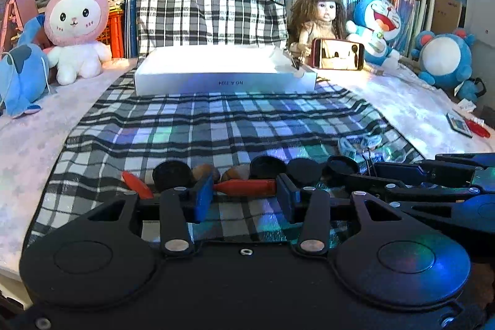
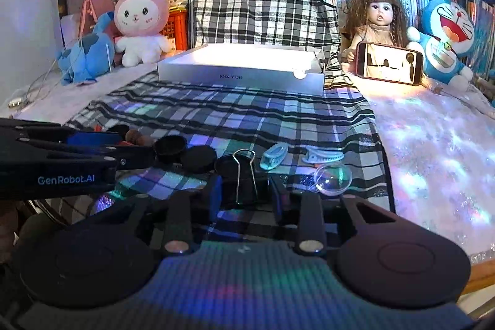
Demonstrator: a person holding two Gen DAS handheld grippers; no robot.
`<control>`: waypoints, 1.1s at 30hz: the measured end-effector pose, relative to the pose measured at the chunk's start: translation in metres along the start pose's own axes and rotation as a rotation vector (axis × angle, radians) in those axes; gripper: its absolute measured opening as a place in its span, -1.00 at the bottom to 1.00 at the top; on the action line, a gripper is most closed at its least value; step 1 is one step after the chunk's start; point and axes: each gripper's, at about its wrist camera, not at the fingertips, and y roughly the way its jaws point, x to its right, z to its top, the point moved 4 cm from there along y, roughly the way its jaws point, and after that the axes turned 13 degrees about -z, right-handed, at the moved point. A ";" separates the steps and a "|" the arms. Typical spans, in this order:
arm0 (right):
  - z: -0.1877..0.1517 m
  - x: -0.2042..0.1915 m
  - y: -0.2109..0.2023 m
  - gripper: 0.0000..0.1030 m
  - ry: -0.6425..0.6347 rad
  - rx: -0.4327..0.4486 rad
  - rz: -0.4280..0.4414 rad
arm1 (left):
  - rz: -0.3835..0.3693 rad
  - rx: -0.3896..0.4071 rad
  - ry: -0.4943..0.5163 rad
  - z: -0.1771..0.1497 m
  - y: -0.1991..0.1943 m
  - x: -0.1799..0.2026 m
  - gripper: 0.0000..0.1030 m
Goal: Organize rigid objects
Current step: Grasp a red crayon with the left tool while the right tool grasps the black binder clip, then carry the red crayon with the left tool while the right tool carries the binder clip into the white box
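black caps (image 2: 198,158) crowd the right hand-held gripper (image 2: 246,194) clamped on a binder clip (image 2: 246,175).

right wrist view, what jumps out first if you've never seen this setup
The glowing white box at the far end of the plaid cloth grabs the eye first. To its right a doll sits behind a lit phone. Nearest, the right gripper frames a black binder clip.

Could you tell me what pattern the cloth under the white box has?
Black, white and grey plaid cloth; clearest from the left wrist.
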 end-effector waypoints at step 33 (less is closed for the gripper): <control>0.035 0.025 0.004 -0.26 0.068 -0.006 -0.066 | 0.022 -0.002 -0.042 0.044 0.013 -0.030 -0.18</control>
